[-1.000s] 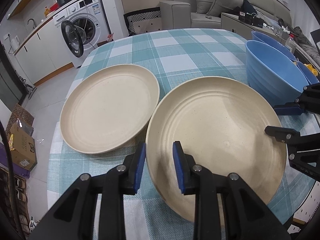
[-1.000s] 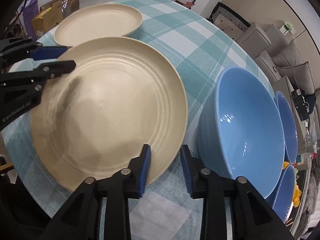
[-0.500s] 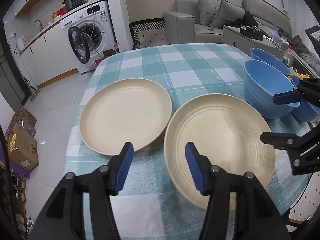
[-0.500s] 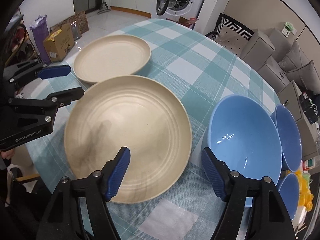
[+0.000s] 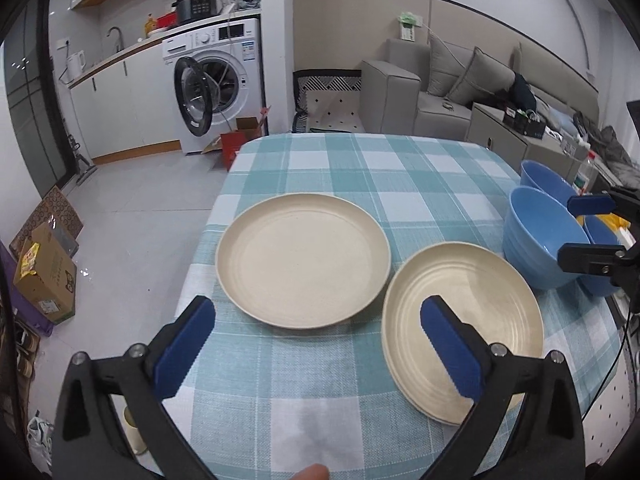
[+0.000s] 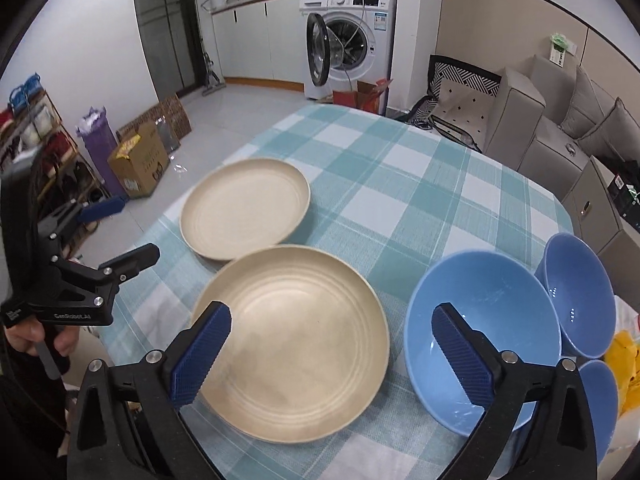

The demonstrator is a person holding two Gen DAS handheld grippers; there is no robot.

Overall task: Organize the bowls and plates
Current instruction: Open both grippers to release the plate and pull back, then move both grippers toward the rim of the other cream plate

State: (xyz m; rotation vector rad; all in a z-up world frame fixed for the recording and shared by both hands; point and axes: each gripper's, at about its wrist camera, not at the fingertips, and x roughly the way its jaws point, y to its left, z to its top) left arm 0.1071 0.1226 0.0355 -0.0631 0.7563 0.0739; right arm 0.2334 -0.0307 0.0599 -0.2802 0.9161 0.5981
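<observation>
Two cream plates [image 5: 302, 270] [image 5: 464, 320] lie flat, rims touching, beside three upright blue bowls [image 6: 480, 320] on the checked cloth.

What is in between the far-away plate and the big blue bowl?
The near plate lies partly between the far plate and the big blue bowl, with checked tablecloth behind it; the right wrist view shows it.

"GenRobot.AI" printed on left tongs [image 6: 116, 236] body.
</observation>
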